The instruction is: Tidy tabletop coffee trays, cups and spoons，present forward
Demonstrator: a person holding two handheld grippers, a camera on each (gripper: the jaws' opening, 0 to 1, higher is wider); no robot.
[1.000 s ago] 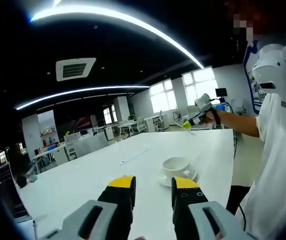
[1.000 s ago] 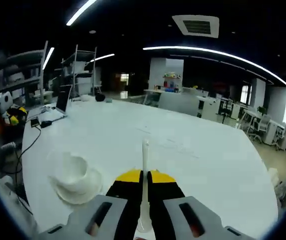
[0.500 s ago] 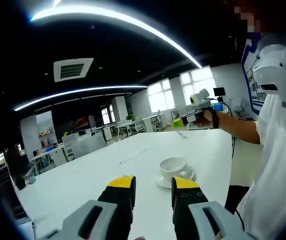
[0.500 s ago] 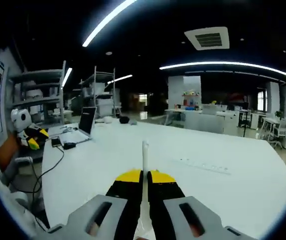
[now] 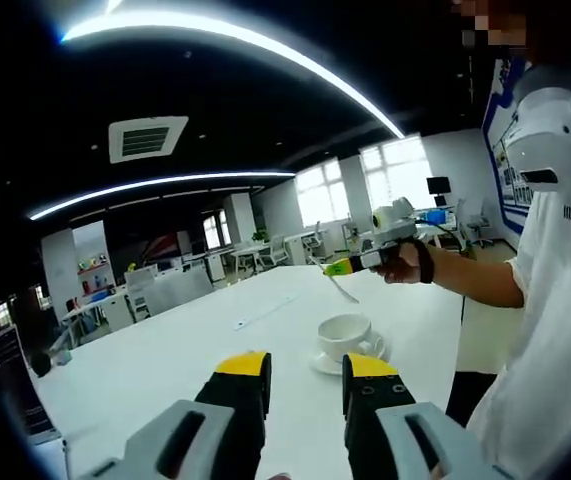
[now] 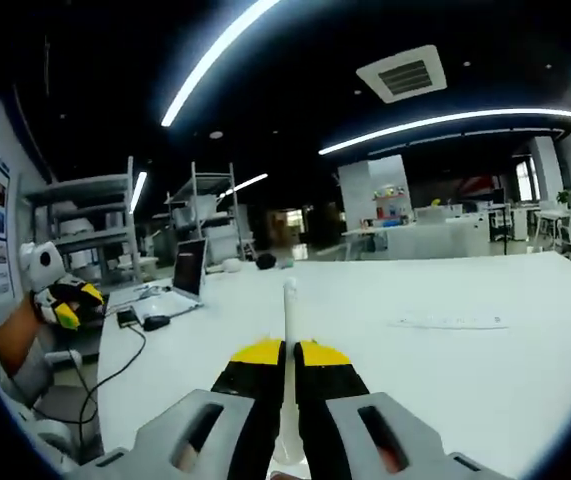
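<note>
Currently, the left tongs (image 5: 306, 378) are seen at six o'clock in the left gripper view, jaws parted with a clear gap and nothing held between the yellow tips. Beyond them, at about five o'clock from centre, a white cup (image 5: 347, 333) is seated on a white saucer (image 5: 327, 363) on the white counter (image 5: 165, 360). Up at two o'clock, the right tongs (image 5: 337, 267) are carried in the person's hand (image 5: 402, 262), well above the cup, and a spoon (image 5: 340, 289) is pinched in their yellow tips, slanting down toward the cup without touching it. A long pale strip (image 5: 269, 310) is laid flat on the counter at about twelve o'clock from the cup.

In the right gripper view, the right tongs (image 6: 288, 352) are closed tight on the white spoon (image 6: 288, 330), whose handle is projected straight toward twelve o'clock between the jaws. The counter (image 6: 445, 380) is spread beyond. A laptop (image 6: 186, 275) with cables is placed near its far edge at ten o'clock, and the pale strip (image 6: 449, 322) is seen lying at three o'clock. A yellow and black toy (image 6: 62, 301) is set at nine o'clock beside metal shelving (image 6: 95, 225).
</note>
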